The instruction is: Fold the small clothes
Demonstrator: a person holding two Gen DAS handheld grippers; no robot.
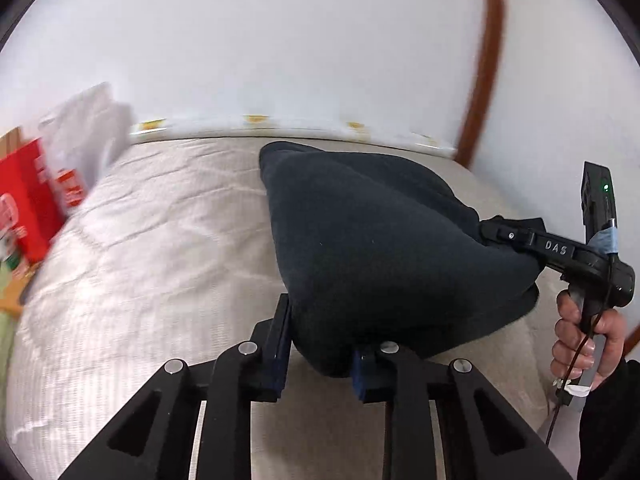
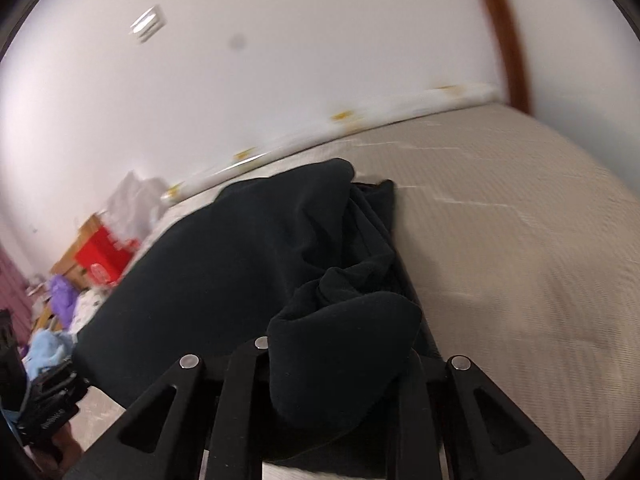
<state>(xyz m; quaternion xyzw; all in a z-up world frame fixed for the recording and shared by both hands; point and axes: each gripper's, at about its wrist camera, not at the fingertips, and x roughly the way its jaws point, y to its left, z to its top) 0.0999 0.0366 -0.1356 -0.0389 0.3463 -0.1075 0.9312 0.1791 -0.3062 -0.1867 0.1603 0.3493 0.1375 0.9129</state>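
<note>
A dark navy garment (image 1: 372, 240) is held up off a beige bed (image 1: 160, 260). My left gripper (image 1: 320, 356) is shut on its near lower edge; the cloth bulges between the blue pads. My right gripper (image 1: 504, 234) grips the garment's right side in the left wrist view, with the hand (image 1: 580, 340) on its handle. In the right wrist view the garment (image 2: 240, 264) drapes leftward and a bunched corner (image 2: 340, 352) covers my right gripper (image 2: 340, 372), whose fingertips are hidden under the cloth.
A red box (image 1: 28, 204) and white bag (image 1: 88, 128) stand at the bed's left end. A white patterned roll (image 2: 340, 120) lies along the wall. A brown curved post (image 1: 488, 60) rises at the right. Purple and blue clothes (image 2: 60, 320) lie far left.
</note>
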